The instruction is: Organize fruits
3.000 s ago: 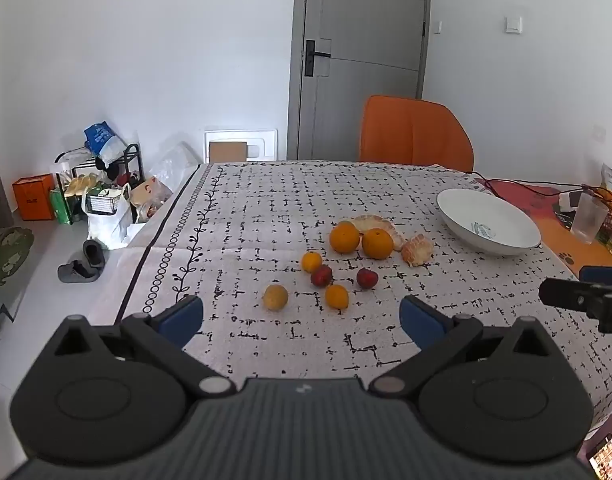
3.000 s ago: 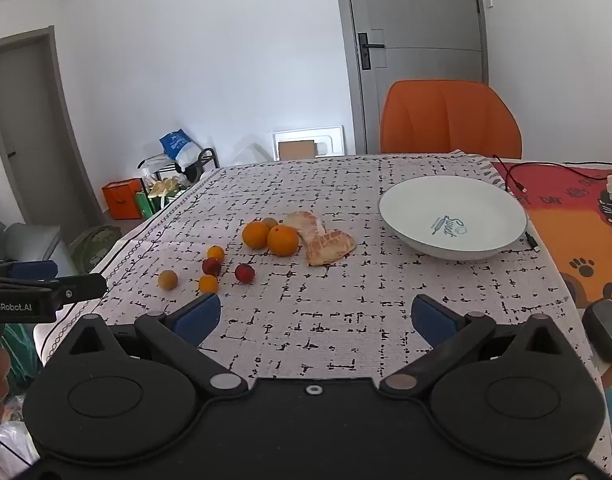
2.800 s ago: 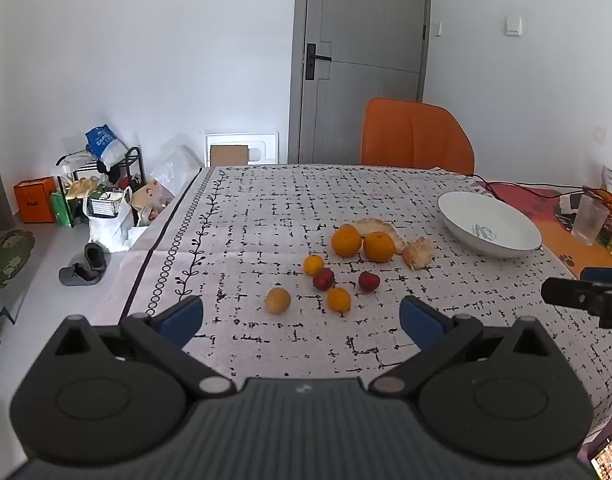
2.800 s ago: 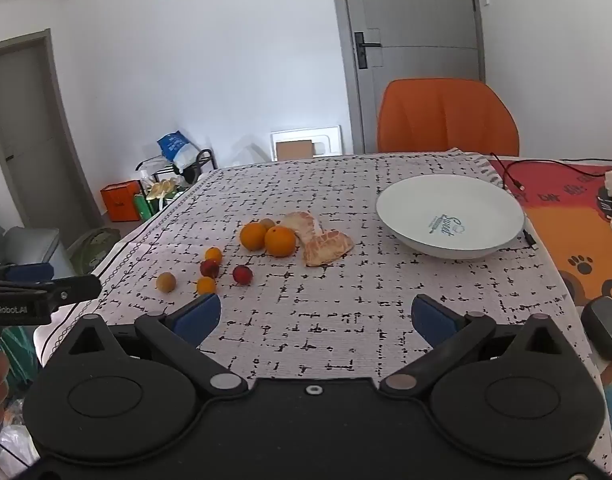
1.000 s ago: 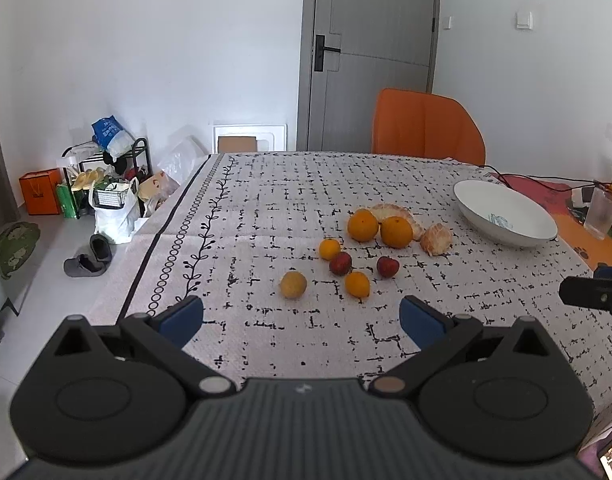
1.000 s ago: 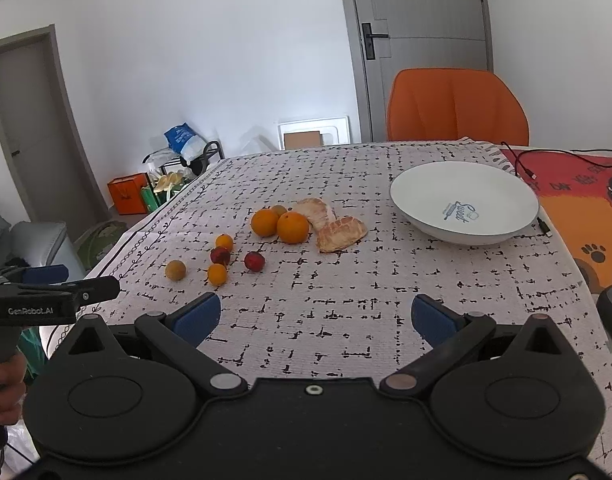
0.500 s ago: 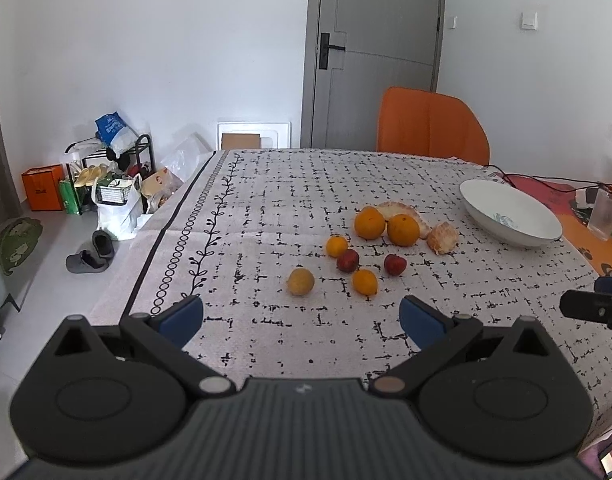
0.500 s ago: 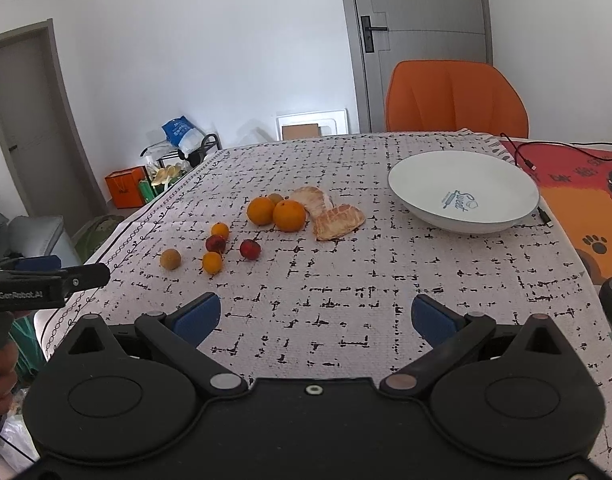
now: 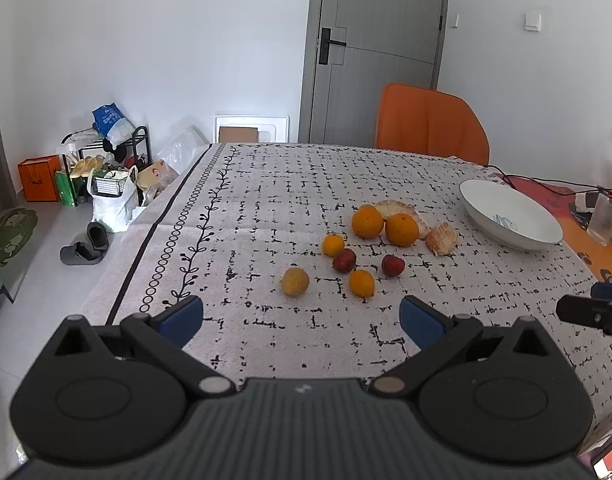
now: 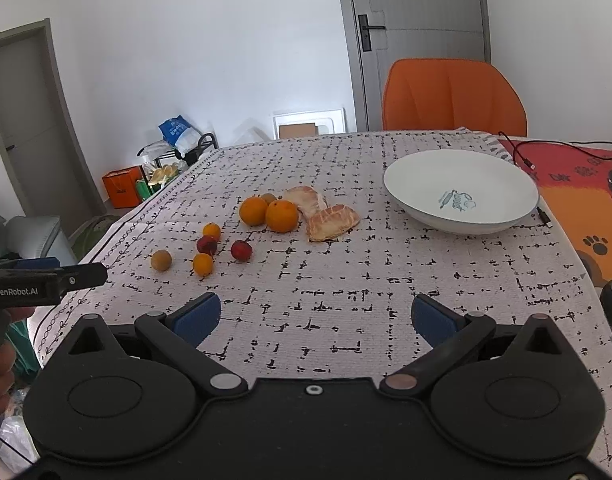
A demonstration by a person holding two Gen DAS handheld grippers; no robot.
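Nearest the cameras, the left gripper point(image 9: 301, 318) and the right gripper point(image 10: 316, 314) both hang above the near edge of the patterned tablecloth point(image 9: 265, 208) with their blue-padded fingers spread wide and nothing between them. Just beyond lie the small fruits, all loose on the cloth: a yellowish round fruit point(image 9: 295, 281) closest, a small orange one point(image 9: 362, 283) beside it, two dark red plum-like fruits point(image 9: 344, 260) and another small orange. Behind these sit two larger oranges point(image 9: 402, 229), touching, with peeled pomelo pieces point(image 9: 441, 238) beside them. Farther right stands the white bowl point(image 10: 506, 216), empty of fruit, and an orange chair point(image 9: 430, 128) at the far end. This looks like the approach before the first pick: the next move calls for lowering one gripper over a near fruit and closing gently, since round fruit may roll.
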